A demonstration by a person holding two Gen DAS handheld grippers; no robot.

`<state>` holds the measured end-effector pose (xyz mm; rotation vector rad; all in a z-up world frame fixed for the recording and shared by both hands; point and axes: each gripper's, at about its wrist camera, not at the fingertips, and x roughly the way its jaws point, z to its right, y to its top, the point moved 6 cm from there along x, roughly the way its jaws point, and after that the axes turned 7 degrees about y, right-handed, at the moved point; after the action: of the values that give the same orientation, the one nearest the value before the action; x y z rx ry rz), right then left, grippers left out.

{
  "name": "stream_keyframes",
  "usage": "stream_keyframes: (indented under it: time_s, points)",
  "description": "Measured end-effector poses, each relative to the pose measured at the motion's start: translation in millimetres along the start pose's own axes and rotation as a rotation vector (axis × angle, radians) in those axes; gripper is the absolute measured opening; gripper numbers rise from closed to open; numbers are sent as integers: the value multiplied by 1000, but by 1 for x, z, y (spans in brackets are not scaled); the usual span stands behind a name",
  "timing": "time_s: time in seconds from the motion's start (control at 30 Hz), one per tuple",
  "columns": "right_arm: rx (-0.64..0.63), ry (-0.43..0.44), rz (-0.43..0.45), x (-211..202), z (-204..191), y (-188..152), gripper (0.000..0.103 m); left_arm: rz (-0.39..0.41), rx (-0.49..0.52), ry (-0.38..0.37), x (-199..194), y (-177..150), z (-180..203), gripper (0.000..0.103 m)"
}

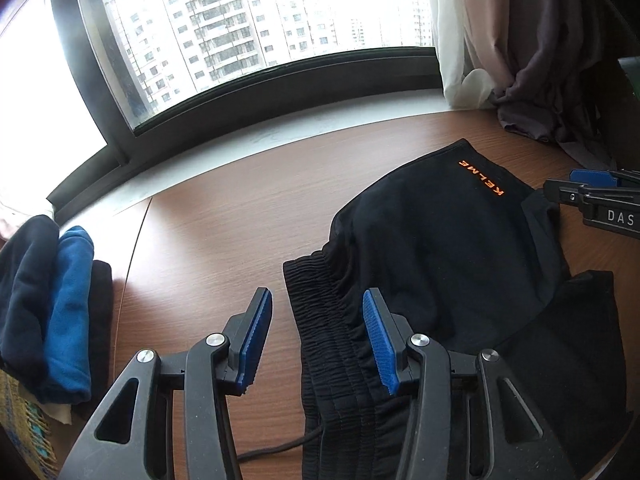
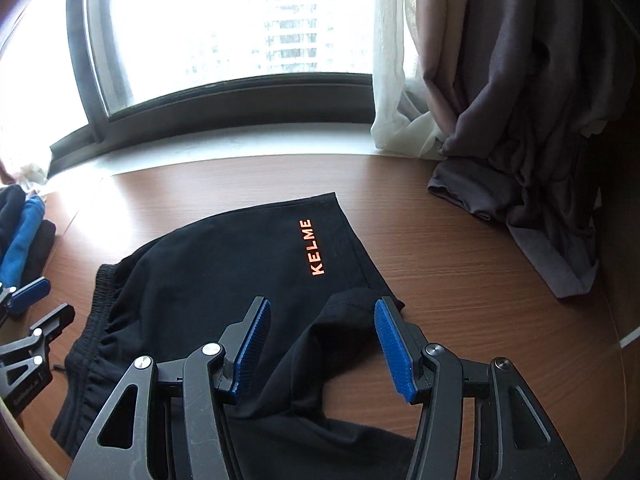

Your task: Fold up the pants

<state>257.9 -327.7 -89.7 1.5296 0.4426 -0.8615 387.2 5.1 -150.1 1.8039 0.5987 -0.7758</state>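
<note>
Black synthetic sports pants with an orange "KELME" print lie on the brown wood-grain table, near the middle and in front of the window sill. The garment is partly folded: one leg panel lies doubled over the body, the elastic waistband sits at the left, and a loose black flap lies bunched at the near right.

The left gripper hovers above the waistband with its blue ribbed pads moderately apart and nothing pressed between them. The right gripper hovers over the loose flap, also part-way open and empty; the cloth is seen between its jaws but lies below them, not pinched.

Judged step: take hold of the garment for the next fold.

- Lower each gripper until one pad can slide under the cloth edge.
- Pinch every stacked layer together; a single layer will likely peel away and undo the fold.
- Smooth the bunched flap flat before folding, since wrinkles would be locked in.
- Lift both sides evenly and keep the fold line straight.
- Keep clear of the grey curtain hanging at the far right and the stacked blue and dark folded clothes at the left.
</note>
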Motion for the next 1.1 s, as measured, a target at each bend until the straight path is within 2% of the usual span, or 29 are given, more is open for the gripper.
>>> stream_keyframes:
  time_s: [0.13,0.23,0.3,0.4,0.47,0.6,0.73,0.77,0.8,0.87,0.97,1.03,1.07,1.1]
  points:
    - [-4,-9,-98,37,-3,1,54,-26,-6,-29,26,8,1,47]
    - [-30,-13,-107,48,-7,1,54,-67,-22,-60,45,12,1,47]
    - [-44,-46,-126,53,-7,2,54,-89,-56,-68,56,13,-5,47]
    - [-7,-55,-150,56,1,1,54,-104,-97,-85,66,16,-21,50]
    - [22,-65,-156,54,6,0,54,-111,-113,-128,72,16,-28,52]
    - [20,-98,-147,52,3,0,54,-124,-52,-256,79,18,-20,52]
    - [21,-103,-146,53,-2,-1,54,-147,2,-253,93,15,-16,52]
    - [20,-106,-145,53,-3,-1,54,-149,5,-254,94,15,-17,48]
    - [18,-112,-146,54,-2,-1,54,-144,0,-259,94,15,-18,37]
    - [14,-119,-144,55,-3,0,54,-138,-7,-229,92,15,-20,37]
    - [30,-118,-143,53,-1,-1,54,-122,-15,-100,87,14,-31,38]
    - [42,-131,-142,53,2,-2,54,-104,-34,-8,84,13,-41,48]
    - [45,-139,-145,54,4,-2,54,-102,-37,38,85,12,-45,62]
    - [47,-144,-149,54,6,-3,54,-100,-30,71,86,11,-48,67]
